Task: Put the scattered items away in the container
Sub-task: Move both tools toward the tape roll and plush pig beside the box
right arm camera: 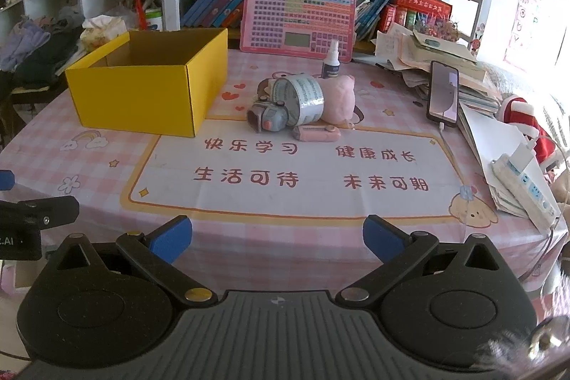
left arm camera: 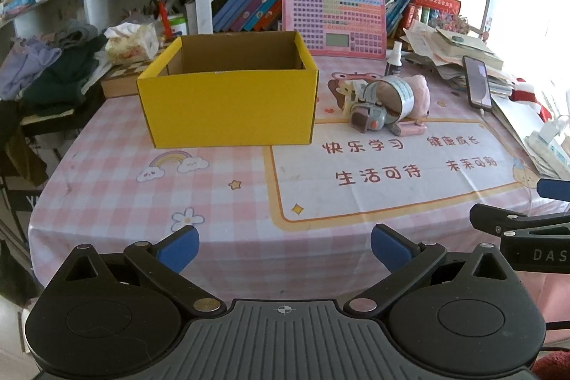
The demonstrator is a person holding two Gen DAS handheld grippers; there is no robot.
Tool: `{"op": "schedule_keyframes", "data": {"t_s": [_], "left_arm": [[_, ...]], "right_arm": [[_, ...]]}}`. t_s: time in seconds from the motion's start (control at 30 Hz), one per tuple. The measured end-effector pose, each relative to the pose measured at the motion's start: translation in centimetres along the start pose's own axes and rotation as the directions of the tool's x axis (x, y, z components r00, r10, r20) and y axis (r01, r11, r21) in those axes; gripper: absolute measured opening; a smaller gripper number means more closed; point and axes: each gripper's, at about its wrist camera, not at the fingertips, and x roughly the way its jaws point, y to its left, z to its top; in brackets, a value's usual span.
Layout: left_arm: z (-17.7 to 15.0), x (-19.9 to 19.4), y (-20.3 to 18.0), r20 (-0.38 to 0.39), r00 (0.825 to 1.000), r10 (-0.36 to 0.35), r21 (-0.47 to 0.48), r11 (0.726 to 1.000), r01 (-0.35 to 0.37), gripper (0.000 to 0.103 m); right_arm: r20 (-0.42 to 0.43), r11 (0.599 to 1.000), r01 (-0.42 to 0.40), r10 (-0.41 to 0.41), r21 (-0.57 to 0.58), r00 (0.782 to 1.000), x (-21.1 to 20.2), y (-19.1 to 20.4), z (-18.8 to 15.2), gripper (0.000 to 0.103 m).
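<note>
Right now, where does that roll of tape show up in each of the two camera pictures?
Left wrist view: roll of tape lies right of centre, right of the yellow box.
Right wrist view: roll of tape lies near centre.
Shared landmark: the yellow box.

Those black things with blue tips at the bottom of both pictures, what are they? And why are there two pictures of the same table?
They are two claws that a person holds, one in each hand. Each carries a camera looking forward, so you get two pictures: one from the left claw, one from the right claw. Both are open and hold nothing. On the pink table stands a yellow box, which looks empty from here. Beside it lies a small pile to tidy: a tape roll, a grey toy, a pink soft thing, a small pink case and a spray bottle. A phone leans on papers at the right.
</note>
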Motion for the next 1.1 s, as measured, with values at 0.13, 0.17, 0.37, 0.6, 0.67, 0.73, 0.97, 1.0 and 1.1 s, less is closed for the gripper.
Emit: {"op": "schedule_keyframes", "data": {"t_s": [0.13,0.17,0.37,0.6,0.67,0.73,0.97,1.0,1.1], "left_arm": [[-0.1,0.0,-0.1,-0.004,1.000,-0.001,0.004,1.000,0.001,0.103],[-0.1,0.0,-0.1,-0.004,1.000,0.000,0.004,1.000,0.000,0.103],[-0.3,-0.3,-0.1,0.001,1.000,0.009,-0.004,1.000,-0.009,0.103],[-0.3,-0.3,-0.3,0.005,1.000,0.004,-0.001,1.000,-0.004,0.103],[-0.4,-0.3,-0.5,0.003,1.000,0.003,0.006,1.000,-0.003,0.103],[-0.3,-0.4,-0.7,0.004,1.000,0.003,0.016,1.000,-0.003,0.103],[-0.3,-0.6,-1.3,0.014,1.000,-0.009,0.044,0.999,0.008,0.103],[-0.3,-0.6,-1.3,0.014,1.000,-0.009,0.046,0.999,0.009,0.103],[-0.3,-0.6,-1.4,0.016,1.000,-0.013,0.044,0.999,0.012,0.103]], "right_arm": [[-0.001,1.000,-0.007,0.007,-0.007,1.000,0.0,0.2,0.0,0.103],[-0.001,1.000,-0.008,0.008,-0.007,1.000,0.0,0.2,0.0,0.103],[-0.003,1.000,-0.017,0.017,-0.016,1.000,0.0,0.4,-0.1,0.103],[-0.002,1.000,-0.014,0.014,-0.011,1.000,-0.1,0.3,-0.2,0.103],[-0.001,1.000,-0.012,0.012,-0.004,1.000,-0.2,0.1,-0.4,0.103],[0.000,1.000,-0.012,0.012,0.001,1.000,-0.2,-0.1,-0.5,0.103],[0.013,1.000,-0.004,0.004,0.012,1.000,-0.4,-0.3,-0.5,0.103],[0.013,1.000,-0.004,0.004,0.016,1.000,-0.4,-0.5,-0.5,0.103],[0.011,1.000,-0.001,0.001,0.024,1.000,-0.5,-0.7,-0.6,0.103]]}}
